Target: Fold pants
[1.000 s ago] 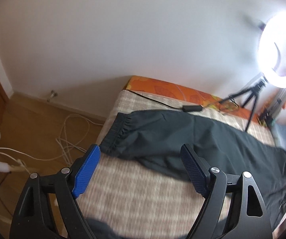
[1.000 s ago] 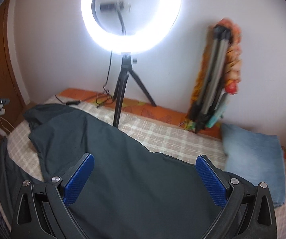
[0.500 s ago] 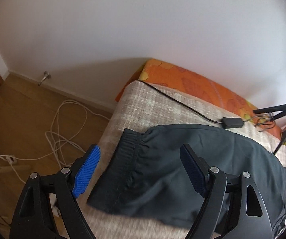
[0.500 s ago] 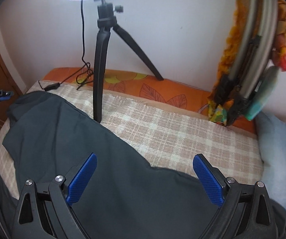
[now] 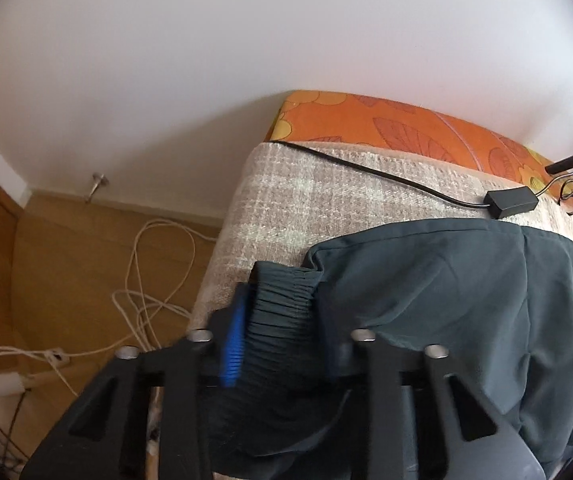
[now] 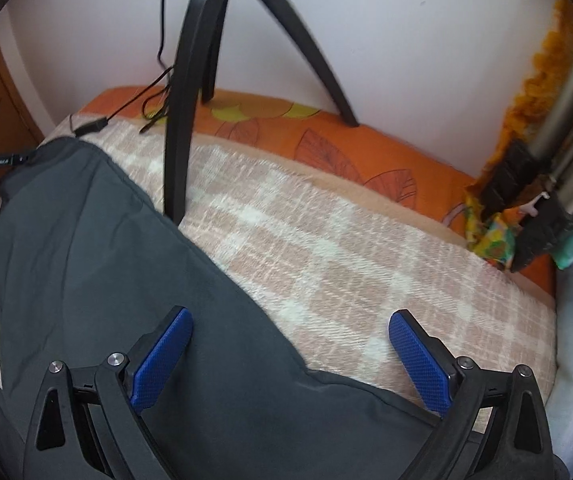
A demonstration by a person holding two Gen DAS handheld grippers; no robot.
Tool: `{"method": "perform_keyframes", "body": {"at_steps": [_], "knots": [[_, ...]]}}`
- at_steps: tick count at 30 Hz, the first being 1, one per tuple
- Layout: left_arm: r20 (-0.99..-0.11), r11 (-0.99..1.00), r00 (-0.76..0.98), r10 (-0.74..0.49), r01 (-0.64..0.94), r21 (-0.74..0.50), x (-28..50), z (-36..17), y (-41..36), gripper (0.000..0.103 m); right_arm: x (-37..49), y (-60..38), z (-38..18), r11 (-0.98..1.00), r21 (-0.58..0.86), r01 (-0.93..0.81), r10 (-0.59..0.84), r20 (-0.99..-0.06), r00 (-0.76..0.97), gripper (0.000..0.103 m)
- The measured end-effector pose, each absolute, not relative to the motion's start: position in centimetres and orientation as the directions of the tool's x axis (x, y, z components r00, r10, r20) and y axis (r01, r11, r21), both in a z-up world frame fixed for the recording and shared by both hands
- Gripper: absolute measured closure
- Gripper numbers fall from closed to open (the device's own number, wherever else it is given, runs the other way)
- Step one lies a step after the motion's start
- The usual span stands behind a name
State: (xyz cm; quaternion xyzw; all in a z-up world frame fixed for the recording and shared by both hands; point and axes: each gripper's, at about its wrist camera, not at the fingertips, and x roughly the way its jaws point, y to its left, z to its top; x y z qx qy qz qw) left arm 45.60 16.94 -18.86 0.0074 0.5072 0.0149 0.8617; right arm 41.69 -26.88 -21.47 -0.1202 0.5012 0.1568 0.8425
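Dark teal-grey pants (image 5: pixel 466 300) lie spread over the checked beige blanket (image 5: pixel 306 208) on the bed, and I have both tools down over them. My left gripper (image 5: pixel 282 332) is closing its jaws on the ribbed elastic cuff (image 5: pixel 282 300) of one leg, which bunches between the blue pads (image 5: pixel 233 344); the pads look pressed into the gathered cloth. Ahead of those jaws, a black cable (image 5: pixel 366 170) runs across the blanket to a small black inline box (image 5: pixel 510 202), with the orange leaf-print sheet (image 5: pixel 386 128) beyond it at the wall. To their left, white cords (image 5: pixel 154 280) loop on the wooden floor (image 5: pixel 58 264). My right gripper (image 6: pixel 290 360) stands wide, released: its left pad hangs over the pants' fabric, its right pad over bare blanket, and the garment's edge runs between them. Ahead of the right jaws a black tripod (image 6: pixel 180 120) stands with one leg at the pants' far edge.
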Motion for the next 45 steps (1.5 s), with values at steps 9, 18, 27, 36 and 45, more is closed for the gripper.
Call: {"method": "perform_keyframes", "body": {"at_steps": [9, 18, 27, 36, 45], "knots": [[-0.839, 1.0, 0.545, 0.013, 0.012, 0.024, 44.8, -16.8, 16.9, 0.082, 39.3, -25.3, -21.0, 0.909, -0.023, -0.417, 0.186, -0.871, 0.455, 0.086], [-0.782, 0.999, 0.623, -0.025, 0.036, -0.003, 41.5, -11.3, 18.2, 0.082, 35.8, -25.2, -17.3, 0.917, -0.061, -0.394, 0.182, -0.816, 0.549, 0.103], [-0.725, 0.998, 0.686, -0.054, 0.061, -0.017, 35.5, -6.3, 20.2, 0.082, 28.3, -25.9, -11.1, 0.92, -0.026, -0.391, 0.253, -0.724, 0.642, 0.103], [-0.701, 0.995, 0.707, -0.087, 0.101, -0.022, 27.5, -6.9, 21.1, 0.082, 17.5, -25.5, -9.1, 0.904, -0.026, -0.427, 0.295, -0.686, 0.665, 0.103], [-0.696, 0.993, 0.711, -0.104, 0.118, -0.027, 19.5, -11.3, 21.5, 0.082, 8.6, -25.4, -11.9, 0.888, -0.026, -0.46, 0.301, -0.722, 0.623, 0.103]]}}
